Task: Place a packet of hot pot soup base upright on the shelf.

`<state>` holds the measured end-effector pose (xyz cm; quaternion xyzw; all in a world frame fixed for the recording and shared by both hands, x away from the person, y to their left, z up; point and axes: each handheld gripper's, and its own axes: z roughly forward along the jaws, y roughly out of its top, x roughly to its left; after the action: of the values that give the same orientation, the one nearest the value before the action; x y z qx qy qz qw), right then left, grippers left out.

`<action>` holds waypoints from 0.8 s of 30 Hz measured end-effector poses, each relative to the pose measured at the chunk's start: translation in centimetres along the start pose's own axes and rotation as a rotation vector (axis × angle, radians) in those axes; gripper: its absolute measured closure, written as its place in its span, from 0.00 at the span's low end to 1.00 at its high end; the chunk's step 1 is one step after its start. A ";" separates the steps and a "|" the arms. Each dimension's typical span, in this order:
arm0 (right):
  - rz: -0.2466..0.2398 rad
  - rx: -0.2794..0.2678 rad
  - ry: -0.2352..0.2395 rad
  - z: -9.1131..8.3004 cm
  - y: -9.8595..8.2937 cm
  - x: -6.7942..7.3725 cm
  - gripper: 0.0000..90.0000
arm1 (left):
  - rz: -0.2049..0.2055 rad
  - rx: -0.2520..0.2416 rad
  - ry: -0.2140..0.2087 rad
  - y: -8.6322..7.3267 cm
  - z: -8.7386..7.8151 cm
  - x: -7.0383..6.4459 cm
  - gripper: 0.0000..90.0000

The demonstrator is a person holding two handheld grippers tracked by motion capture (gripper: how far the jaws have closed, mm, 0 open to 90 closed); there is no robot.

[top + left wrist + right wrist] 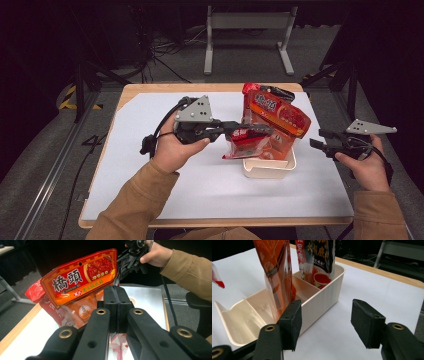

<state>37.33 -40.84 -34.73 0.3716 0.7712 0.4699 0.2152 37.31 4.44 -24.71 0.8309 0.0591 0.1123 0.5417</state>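
In the middle of the high view the left gripper (260, 131) has its fingers clamped on a red-and-clear sauce packet (248, 142), held above the near end of the cream divided tray (269, 169) on the white bench (150, 175). Just behind it in the tray stand an orange hotpot-base pouch (277, 117) and a darker pouch (319, 257). At the right edge the right gripper (316, 139) hovers beside the tray, its fingers apart and holding nothing.

- White sheet (200, 190) covers most of wooden tabletop (150, 89); wood edge visible at far & near sides.
- Grey metal stand (248, 30) on floor beyond table, two feet.
- Black cables (165, 50) lie on floor, far left of stand.
- Yellow-black hazard tape (70, 97) on floor, left of table.
- Grey carpet floor (45, 150) around.
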 end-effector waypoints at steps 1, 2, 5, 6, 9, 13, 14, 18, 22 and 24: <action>0.000 0.000 0.000 0.0 0.0 0.0 0.47 | 0.000 -0.001 0.000 0.0 0.2 0.0 1.00; -0.001 0.001 0.001 0.0 0.0 0.0 0.47 | 0.001 -0.002 -0.002 0.1 0.3 0.0 1.00; -0.003 0.003 0.003 0.0 0.0 0.0 0.47 | 0.011 -0.006 0.001 0.1 0.7 0.1 1.00; -0.004 0.002 0.002 0.0 0.0 0.1 0.47 | 0.008 -0.009 0.000 0.1 0.8 0.0 1.00; -0.002 0.001 0.001 -0.1 0.0 0.0 0.47 | 0.016 -0.018 -0.002 0.1 1.1 0.1 1.00; 0.004 0.005 -0.001 -0.1 -0.2 -0.2 0.47 | 0.017 -0.032 0.001 0.2 1.5 0.3 1.00; 0.004 0.004 -0.003 -0.1 -0.2 -0.3 0.47 | 0.017 -0.038 0.000 0.2 1.7 0.3 1.00; 0.002 -0.003 -0.006 -0.2 -0.3 -0.5 0.47 | 0.015 -0.049 -0.005 0.1 2.5 0.5 1.00; 0.001 -0.005 -0.003 -0.1 -0.1 -0.5 0.47 | 0.014 -0.054 -0.005 0.0 3.2 0.7 1.00; 0.002 -0.004 -0.001 0.0 -0.1 -0.5 0.47 | 0.016 -0.058 -0.004 -0.1 3.3 0.8 1.00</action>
<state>37.57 -41.22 -34.80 0.3720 0.7699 0.4714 0.2158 38.88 1.70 -25.94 0.8155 0.0480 0.1165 0.5649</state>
